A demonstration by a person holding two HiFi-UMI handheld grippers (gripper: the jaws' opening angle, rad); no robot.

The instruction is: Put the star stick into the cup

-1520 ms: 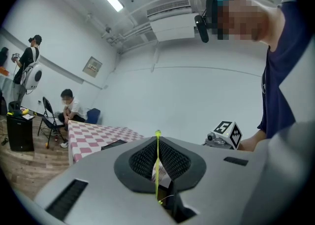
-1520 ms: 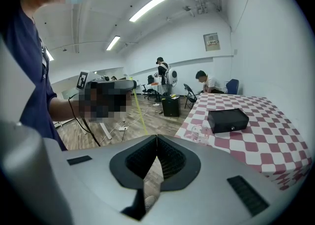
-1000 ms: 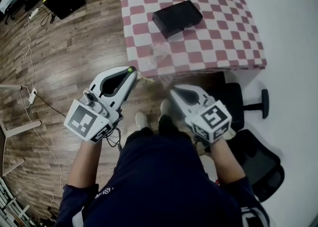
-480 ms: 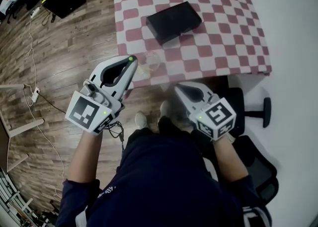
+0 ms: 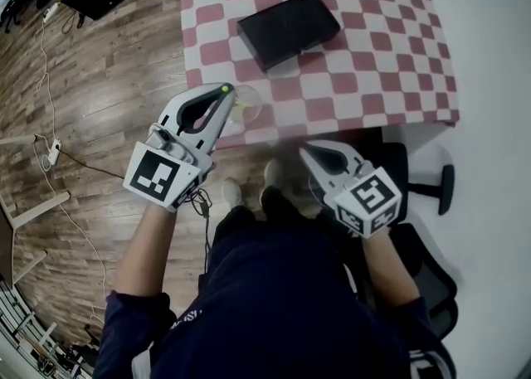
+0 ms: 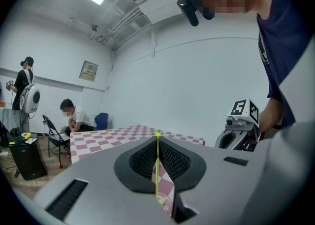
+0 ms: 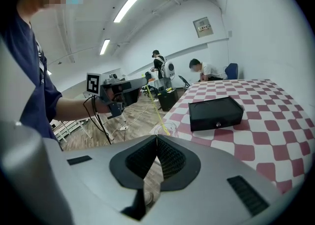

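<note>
My left gripper [image 5: 224, 92] is shut on a thin yellow-green star stick [image 6: 157, 170], which runs along the seam of its pads. In the right gripper view the stick [image 7: 153, 103] slants down from the left gripper [image 7: 123, 87] and its lower end is at the mouth of a clear cup [image 7: 165, 129]. The cup [image 5: 248, 106] stands near the front left corner of the checked table [image 5: 373, 79], just right of the left fingertips. My right gripper [image 5: 304, 150] hangs below the table's front edge, shut with nothing between its pads.
A black box [image 5: 289, 27] lies on the table behind the cup. A black office chair [image 5: 431, 178] stands at the right under the table edge. Cables [image 5: 50, 62] run over the wood floor at the left. People [image 6: 74, 115] sit and stand at the far side of the room.
Both grippers have moved forward toward the table. The left one has carried the stick from in front of the table's edge to the cup at the corner.
</note>
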